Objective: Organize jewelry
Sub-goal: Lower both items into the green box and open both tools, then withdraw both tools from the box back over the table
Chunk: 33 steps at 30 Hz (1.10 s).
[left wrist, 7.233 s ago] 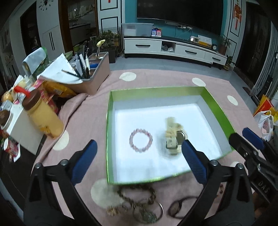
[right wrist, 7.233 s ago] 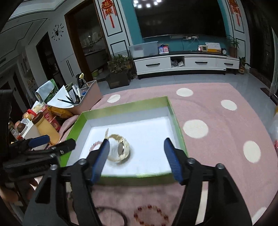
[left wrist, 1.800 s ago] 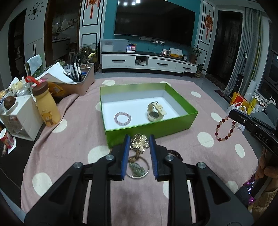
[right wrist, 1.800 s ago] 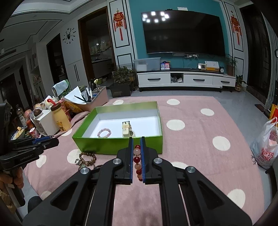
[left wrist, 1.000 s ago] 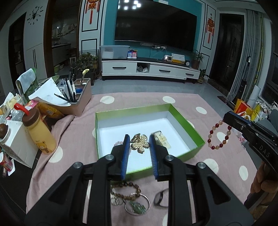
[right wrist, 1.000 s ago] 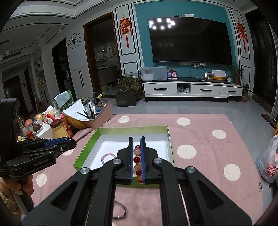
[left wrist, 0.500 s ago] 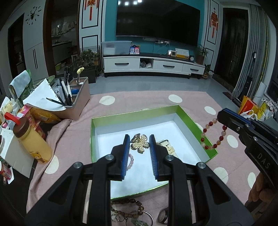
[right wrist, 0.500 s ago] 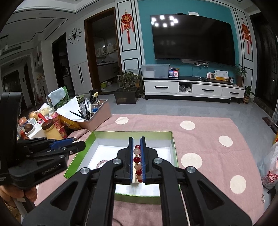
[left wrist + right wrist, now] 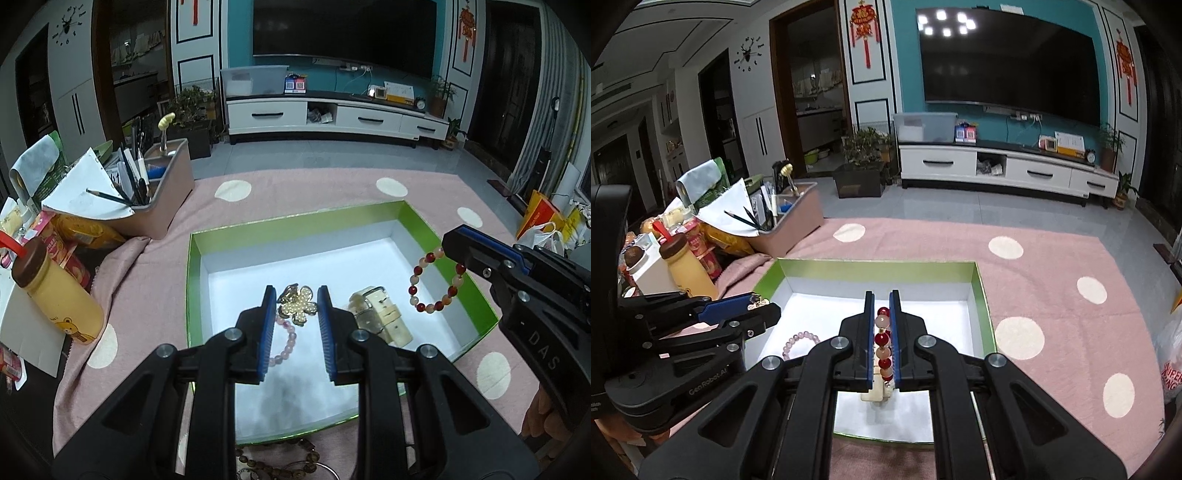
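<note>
Both grippers have carried their loads in over the green box point(image 9: 476, 291) since the earlier frames, when the gold flower piece and the red bracelet hung outside its near wall. Now the left gripper point(image 9: 297, 295) is clenched on the gold flower brooch point(image 9: 297, 305), which hangs above the white floor near the box's middle. At three o'clock from it, the right gripper point(image 9: 452, 254) holds the red-and-pink bead bracelet point(image 9: 433, 283), its loop dangling inside the box's right wall.

Already lying in the box are a pale pink bead bracelet point(image 9: 285, 341) under the left jaws and a cream-strapped watch point(image 9: 380, 317) just beside them at three o'clock. Those two look settled; the two held pieces are not yet set down. Outside the near wall, at six o'clock, brown wooden beads point(image 9: 275, 461) and part of a metal ring remain on the pink dotted cloth point(image 9: 295, 192), so by my reckoning the job is about half done.

From the right wrist, the right gripper point(image 9: 878, 334) shows the bracelet's beads point(image 9: 882, 339) stacked between its nearly shut jaws, with the left gripper point(image 9: 759, 306) at nine o'clock and a glint of gold at its tip. That view hides most of the watch and all the leftover pieces; the left wrist view alone shows those, and the full hanging loop.
</note>
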Motion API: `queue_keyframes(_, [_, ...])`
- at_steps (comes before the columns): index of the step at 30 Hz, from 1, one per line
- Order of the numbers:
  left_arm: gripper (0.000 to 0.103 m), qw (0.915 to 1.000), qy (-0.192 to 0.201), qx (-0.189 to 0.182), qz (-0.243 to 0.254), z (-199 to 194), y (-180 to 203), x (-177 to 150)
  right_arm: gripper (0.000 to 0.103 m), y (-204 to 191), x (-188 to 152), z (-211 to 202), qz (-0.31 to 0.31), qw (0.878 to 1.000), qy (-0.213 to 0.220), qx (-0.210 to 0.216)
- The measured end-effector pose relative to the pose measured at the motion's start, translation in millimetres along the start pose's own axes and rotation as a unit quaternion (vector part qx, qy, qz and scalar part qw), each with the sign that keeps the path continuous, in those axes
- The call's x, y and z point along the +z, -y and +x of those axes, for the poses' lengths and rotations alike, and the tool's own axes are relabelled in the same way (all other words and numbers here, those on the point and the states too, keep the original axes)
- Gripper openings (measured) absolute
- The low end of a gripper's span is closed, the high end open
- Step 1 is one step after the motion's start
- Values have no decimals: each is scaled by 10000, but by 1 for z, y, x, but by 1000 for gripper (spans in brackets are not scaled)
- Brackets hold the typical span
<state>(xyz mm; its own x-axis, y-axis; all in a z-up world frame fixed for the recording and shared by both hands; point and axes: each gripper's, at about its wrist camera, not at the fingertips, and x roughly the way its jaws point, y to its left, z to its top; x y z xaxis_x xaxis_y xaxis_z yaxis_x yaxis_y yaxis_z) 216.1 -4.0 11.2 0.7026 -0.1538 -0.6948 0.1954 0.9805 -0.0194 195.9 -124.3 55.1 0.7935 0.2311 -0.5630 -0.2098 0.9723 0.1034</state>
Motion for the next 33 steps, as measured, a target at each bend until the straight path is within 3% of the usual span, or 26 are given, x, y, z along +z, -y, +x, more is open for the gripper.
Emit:
queue_keyframes(8, [23, 9998, -189, 91, 37, 13, 2, -5, 8, 7, -9, 16, 154, 9995, -285, -29])
queue_keyframes(10, [34, 9997, -213, 104, 53, 13, 2, -6, 11, 10, -10, 16, 188, 9994, -289, -41])
queue_keyframes(12, [40, 9998, -175, 97, 60, 10, 3, -6, 22, 12, -11, 12, 229, 9994, -260, -52])
queue_keyframes(14, [54, 9999, -138, 92, 47, 7, 3, -5, 32, 15, -12, 7, 295, 9993, -216, -65])
queue_keyframes(20, [68, 9999, -12, 110, 90, -9, 7, -6, 46, 21, -19, -10, 408, 9990, -152, -113])
queue_keyframes(22, [78, 9999, 0, 131, 98, -15, 8, -9, 52, 23, -23, -18, 417, 9990, -108, -143])
queue_keyframes(28, [91, 10000, -18, -1, -6, -40, 6, -20, 66, 24, -38, -47, 423, 9989, -66, -200])
queue_keyframes(33, [95, 9998, -52, -143, -129, -64, 2, -36, 76, 22, -59, -77, 519, 9984, -48, -202])
